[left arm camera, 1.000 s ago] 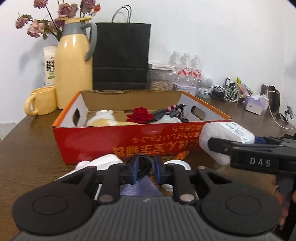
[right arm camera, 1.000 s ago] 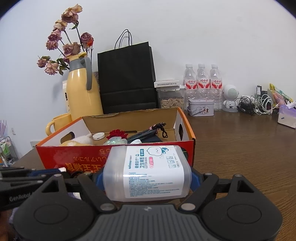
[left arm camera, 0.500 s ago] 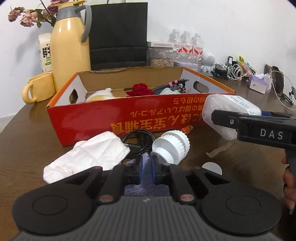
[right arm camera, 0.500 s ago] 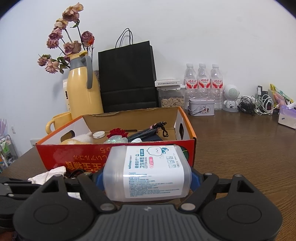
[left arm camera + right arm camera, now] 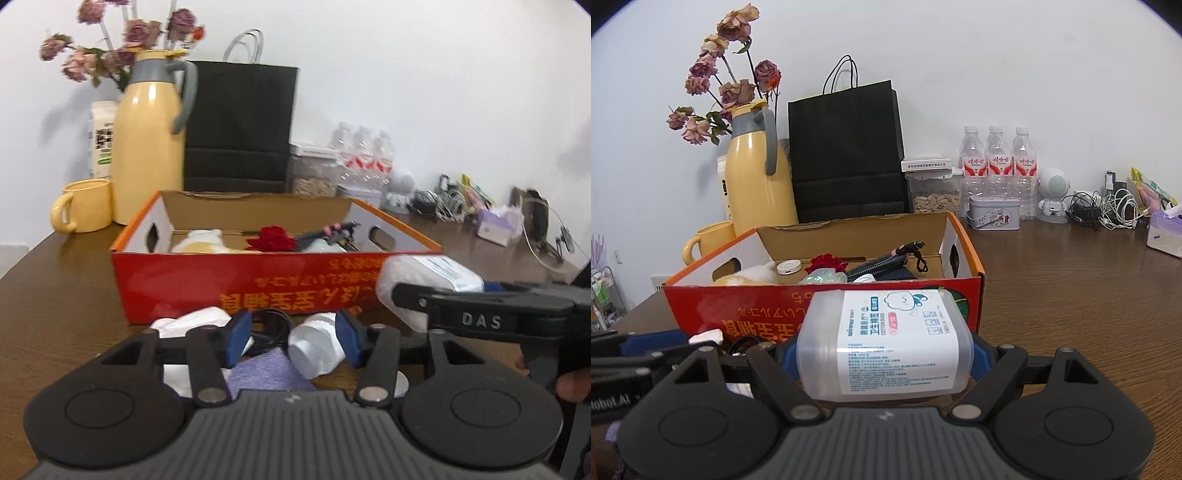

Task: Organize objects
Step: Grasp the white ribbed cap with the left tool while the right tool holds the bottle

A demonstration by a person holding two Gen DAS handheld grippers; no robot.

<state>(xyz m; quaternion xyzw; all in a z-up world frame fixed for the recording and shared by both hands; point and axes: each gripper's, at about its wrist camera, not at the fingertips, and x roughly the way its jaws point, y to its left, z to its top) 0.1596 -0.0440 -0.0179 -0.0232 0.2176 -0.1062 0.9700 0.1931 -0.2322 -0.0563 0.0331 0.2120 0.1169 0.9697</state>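
Since half a second ago the left gripper [image 5: 291,339] has been opening, its blue pads now spread either side of a ribbed white plastic cap [image 5: 317,349], not pressing it; the right gripper [image 5: 884,354] keeps the cotton-bud tub [image 5: 884,343] clamped sideways between wide jaws, just before the box. The red cardboard box [image 5: 768,314] already holds a plush toy, a fabric rose and braided cables; crumpled tissue [image 5: 192,323], a black cable loop [image 5: 271,326] and a purple cloth [image 5: 266,374] lie outside it on the wooden table [image 5: 1071,314].
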